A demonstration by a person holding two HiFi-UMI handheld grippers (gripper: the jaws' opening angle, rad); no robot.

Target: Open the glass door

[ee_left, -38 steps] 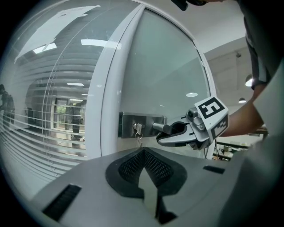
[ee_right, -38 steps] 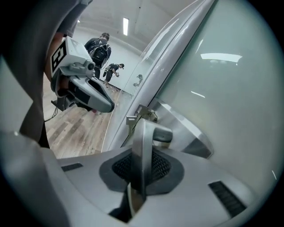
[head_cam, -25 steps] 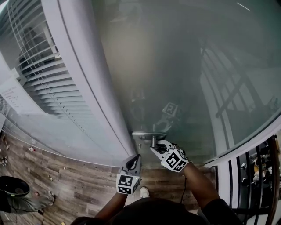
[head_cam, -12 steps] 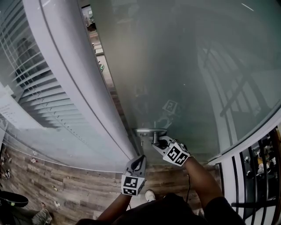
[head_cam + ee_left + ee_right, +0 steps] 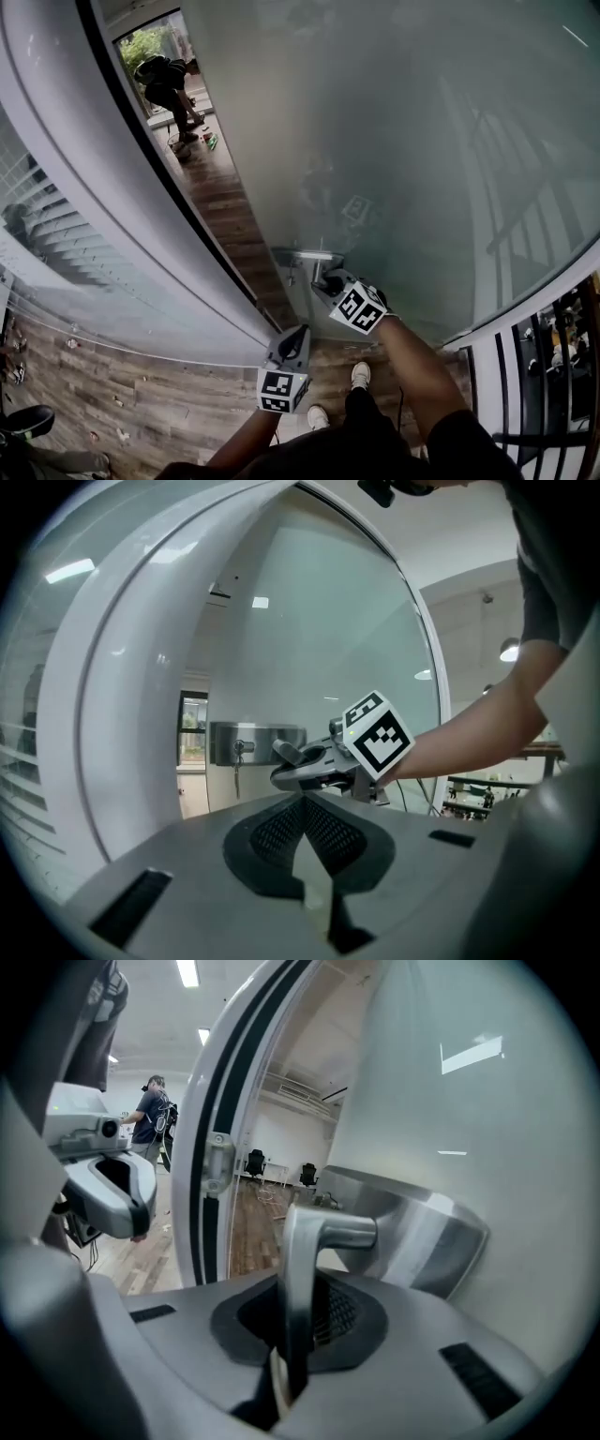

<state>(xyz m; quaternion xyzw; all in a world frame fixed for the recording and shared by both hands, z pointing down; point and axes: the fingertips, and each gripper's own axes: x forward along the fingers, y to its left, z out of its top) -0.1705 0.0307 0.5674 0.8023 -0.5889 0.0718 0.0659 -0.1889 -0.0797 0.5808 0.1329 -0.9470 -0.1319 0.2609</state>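
The frosted glass door (image 5: 403, 141) stands partly open from its white frame (image 5: 103, 187). My right gripper (image 5: 326, 281) is shut on the door's steel lever handle (image 5: 319, 255); in the right gripper view the lever (image 5: 302, 1269) runs upright between the pads, out of a steel lock plate (image 5: 422, 1232). My left gripper (image 5: 292, 339) hangs lower, beside the frame's foot, shut with nothing in it and apart from the door. In the left gripper view the right gripper (image 5: 309, 766) holds the lever in front of the lock plate (image 5: 253, 742), and a key (image 5: 237, 752) hangs there.
Through the gap I see a wooden floor (image 5: 230, 225) and a person (image 5: 169, 84) bent over far inside. Slatted blinds (image 5: 47, 244) sit behind glass at left. A black railing (image 5: 553, 366) runs at the right. The person's shoes (image 5: 361, 375) stand near the threshold.
The door has swung open: a closed seam became a wide gap showing the room and a person. Both grippers moved along, the right still clamped on the handle.
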